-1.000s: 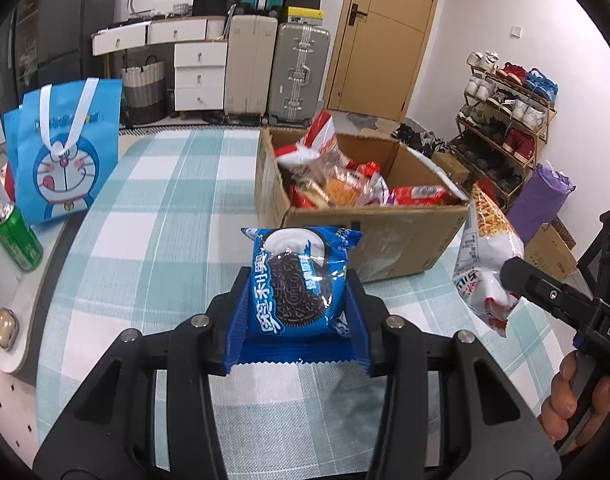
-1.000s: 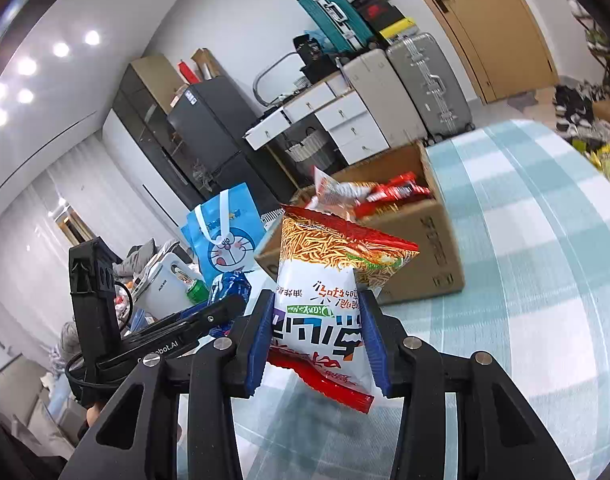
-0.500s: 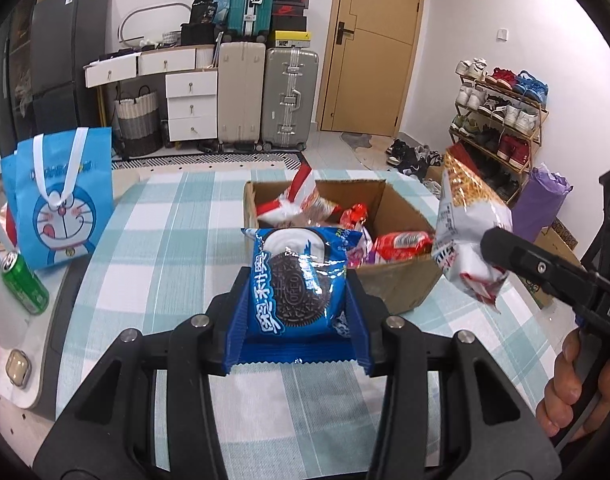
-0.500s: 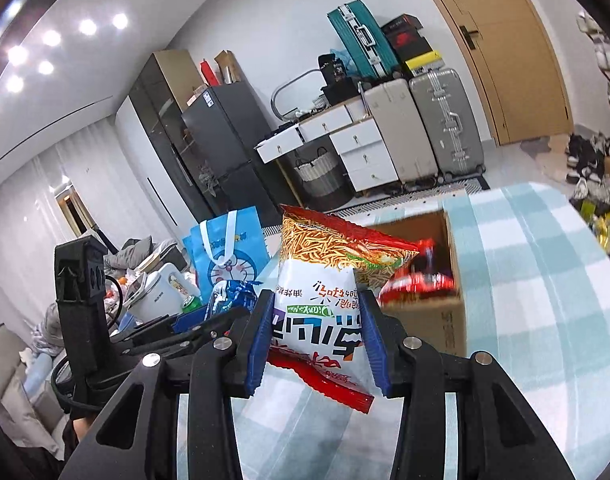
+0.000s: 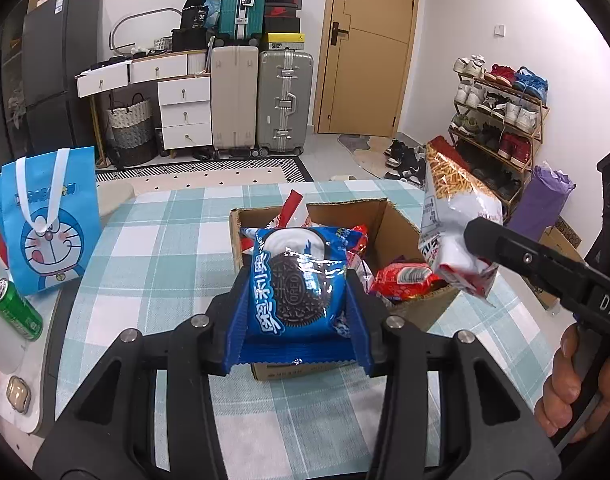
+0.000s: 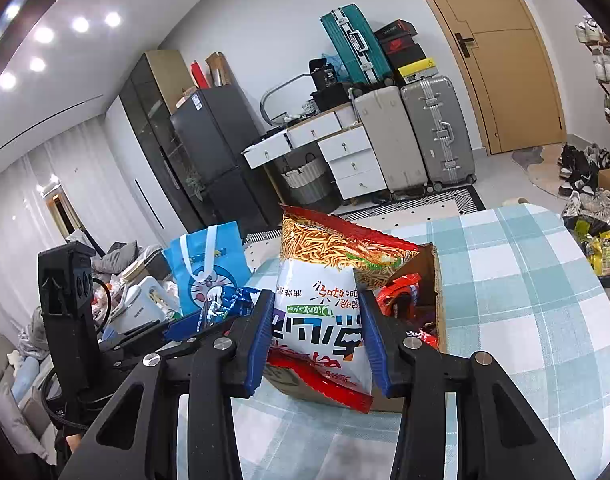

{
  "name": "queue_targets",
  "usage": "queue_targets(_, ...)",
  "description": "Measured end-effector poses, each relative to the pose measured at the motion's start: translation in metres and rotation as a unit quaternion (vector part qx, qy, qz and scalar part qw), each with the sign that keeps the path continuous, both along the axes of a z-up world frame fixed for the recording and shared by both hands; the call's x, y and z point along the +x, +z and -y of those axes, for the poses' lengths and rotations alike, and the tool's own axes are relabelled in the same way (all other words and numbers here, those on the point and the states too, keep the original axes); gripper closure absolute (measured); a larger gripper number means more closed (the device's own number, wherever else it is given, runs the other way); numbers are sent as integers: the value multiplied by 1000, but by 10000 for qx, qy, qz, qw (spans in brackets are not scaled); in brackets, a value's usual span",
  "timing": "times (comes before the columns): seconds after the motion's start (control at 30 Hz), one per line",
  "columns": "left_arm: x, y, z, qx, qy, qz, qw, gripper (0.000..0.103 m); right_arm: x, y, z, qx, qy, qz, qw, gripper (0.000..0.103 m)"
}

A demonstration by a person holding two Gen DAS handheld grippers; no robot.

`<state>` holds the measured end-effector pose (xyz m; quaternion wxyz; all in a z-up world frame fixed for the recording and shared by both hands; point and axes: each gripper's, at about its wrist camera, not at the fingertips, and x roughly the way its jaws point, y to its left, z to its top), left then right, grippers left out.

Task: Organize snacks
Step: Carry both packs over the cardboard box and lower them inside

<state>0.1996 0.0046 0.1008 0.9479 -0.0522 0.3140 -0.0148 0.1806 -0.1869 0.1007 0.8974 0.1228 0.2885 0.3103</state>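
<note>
Left wrist view: the cardboard box (image 5: 389, 220) stands open-topped on the checked tablecloth (image 5: 153, 248), with bare cloth all round its walls. Above its near edge hangs the blue Oreo packet (image 5: 297, 284), glossy, with a dark cookie printed on it, pinched between the left gripper (image 5: 299, 312) pads. Over the box's right wall the right gripper (image 6: 319, 342) clamps an upside-down white and red noodle-snack bag (image 6: 325, 312). Red packets (image 5: 405, 278) lie inside the box.

A blue cookie pack (image 5: 299, 286) with a black biscuit picture, a white-and-red noodle-printed bag (image 6: 325, 312), a brown cardboard box (image 5: 397, 220), a teal-and-white checked tablecloth (image 5: 165, 240), a green can (image 5: 17, 310), perhaps red packets (image 5: 405, 278).
</note>
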Motion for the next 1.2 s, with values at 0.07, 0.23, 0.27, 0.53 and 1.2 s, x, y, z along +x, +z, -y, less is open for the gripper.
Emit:
queue_targets(0.07,8,-3,1,12,-7,-39,10000,62,5,-3,0,-20,-31,-33,10000,61)
queue_targets(0.23,23,-12,2,13,1,-126,9999,62,19,-13,2,-44,-108,-172,9998,61)
queue_targets(0.27,26,-13,2,12,-3,-139,9999,62,21,-14,2,-41,-115,-193,9997,61)
queue_targets(0.53,47,-23,1,23,-7,-215,9998,62,39,-24,2,-92,-216,-243,9994,61)
queue_targets(1.2,82,-53,6,115,-105,-457,9988,62,67,-44,-12,-336,-261,-281,9987,62)
